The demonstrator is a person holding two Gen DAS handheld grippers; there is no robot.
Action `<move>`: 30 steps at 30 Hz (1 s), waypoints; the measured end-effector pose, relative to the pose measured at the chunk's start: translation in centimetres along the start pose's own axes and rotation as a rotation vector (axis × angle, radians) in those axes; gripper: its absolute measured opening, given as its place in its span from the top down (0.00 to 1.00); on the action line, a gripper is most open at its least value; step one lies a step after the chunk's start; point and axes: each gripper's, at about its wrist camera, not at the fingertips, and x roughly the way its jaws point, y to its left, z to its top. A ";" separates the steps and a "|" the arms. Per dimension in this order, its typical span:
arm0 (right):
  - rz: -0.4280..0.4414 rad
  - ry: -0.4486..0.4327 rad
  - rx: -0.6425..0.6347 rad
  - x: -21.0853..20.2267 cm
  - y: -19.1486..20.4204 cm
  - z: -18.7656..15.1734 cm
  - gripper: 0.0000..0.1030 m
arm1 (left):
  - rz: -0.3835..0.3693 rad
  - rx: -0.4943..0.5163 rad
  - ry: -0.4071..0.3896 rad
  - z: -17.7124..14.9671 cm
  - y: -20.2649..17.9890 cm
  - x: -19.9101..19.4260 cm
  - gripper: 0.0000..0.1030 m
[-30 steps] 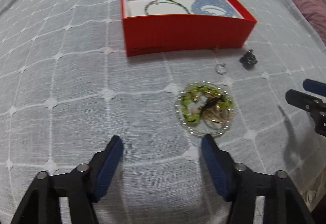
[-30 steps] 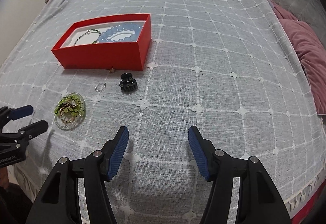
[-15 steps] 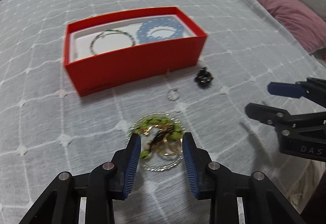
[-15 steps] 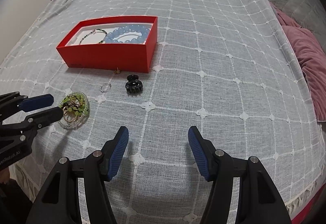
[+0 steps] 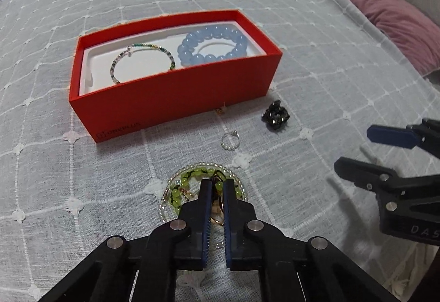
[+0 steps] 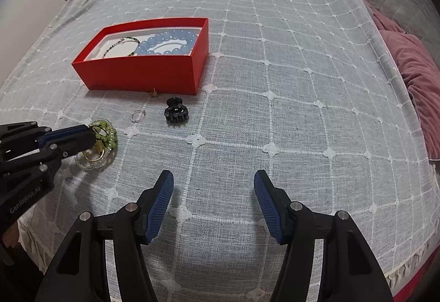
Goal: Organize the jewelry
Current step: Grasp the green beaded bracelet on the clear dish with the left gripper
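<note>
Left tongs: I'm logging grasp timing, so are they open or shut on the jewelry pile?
Shut. The left tongs have their blue pads nearly together, pinching a dark strand in the jewelry pile on the bedspread.

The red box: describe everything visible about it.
The red rectangular cardboard box sits open, lidless, flat on the grey checked bedspread, with small pale lettering at one lower corner of its near wall. A white moulded insert lines it. Inside lie a thin multicoloured beaded bracelet and, beside it, a chunky pale-blue bead bracelet. A tiny gold piece lies by its near wall. Neither gripper touches it.
</note>
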 end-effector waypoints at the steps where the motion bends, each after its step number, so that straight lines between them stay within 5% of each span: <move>1: 0.000 0.000 0.002 0.0 0.0 0.0 0.38 | -0.004 -0.010 -0.011 0.1 0.1 -0.3 1.00; 10: 0.037 -0.006 0.023 -0.2 0.2 0.2 0.38 | -0.050 -0.082 -0.106 0.6 1.4 -4.0 1.00; 16: 0.054 -0.013 0.016 -0.1 1.2 0.5 0.38 | -0.111 -0.021 -0.056 0.0 1.3 -3.1 1.00; 17: 0.054 -0.012 0.015 -0.1 1.3 0.6 0.38 | -0.106 -0.015 -0.045 -0.2 1.3 -2.6 1.00; 20: 0.057 -0.005 0.016 0.3 1.6 0.7 0.38 | -0.087 0.040 -0.023 -0.5 0.6 -1.4 0.77; 30: 0.047 0.018 0.033 1.0 0.6 0.5 0.38 | -0.013 0.178 -0.003 -0.1 -1.6 1.0 0.76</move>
